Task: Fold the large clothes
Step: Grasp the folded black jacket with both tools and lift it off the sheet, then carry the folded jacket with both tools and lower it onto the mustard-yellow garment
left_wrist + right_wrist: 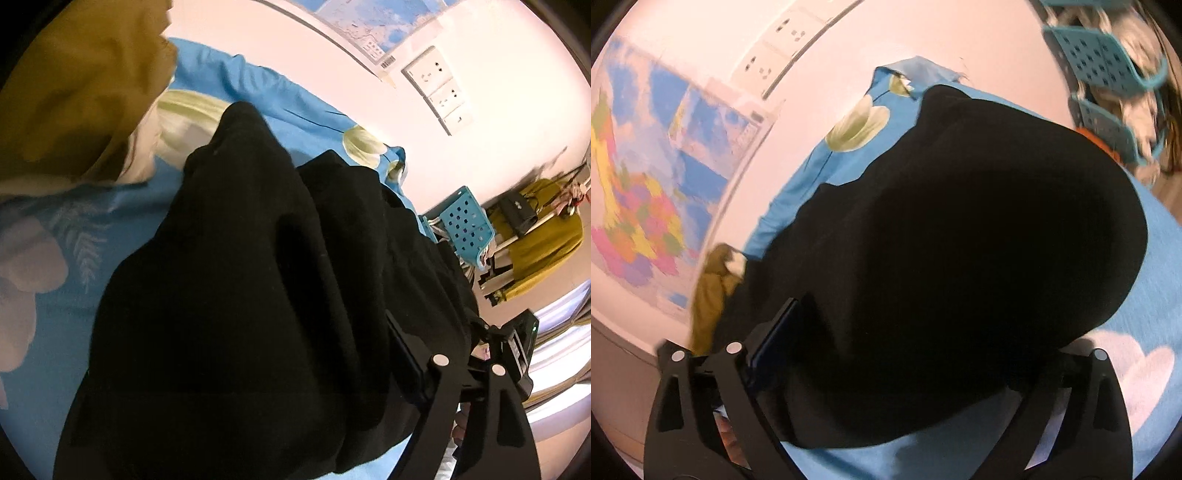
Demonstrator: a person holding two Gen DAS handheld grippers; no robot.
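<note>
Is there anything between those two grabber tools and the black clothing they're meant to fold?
Nothing visible. The black garment drapes right over both tools' fingers, so the cloth itself hides the left gripper and right gripper tips. The mustard garment lies off to one side on the blue sheet.

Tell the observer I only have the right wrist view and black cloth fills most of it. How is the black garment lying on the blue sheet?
Observer: From the left wrist view, the black garment is bunched into two long ridges side by side on the blue sheet.
Operator: Anything past the blue basket?
Observer: Yes, a mustard garment hangs beyond the blue basket.
</note>
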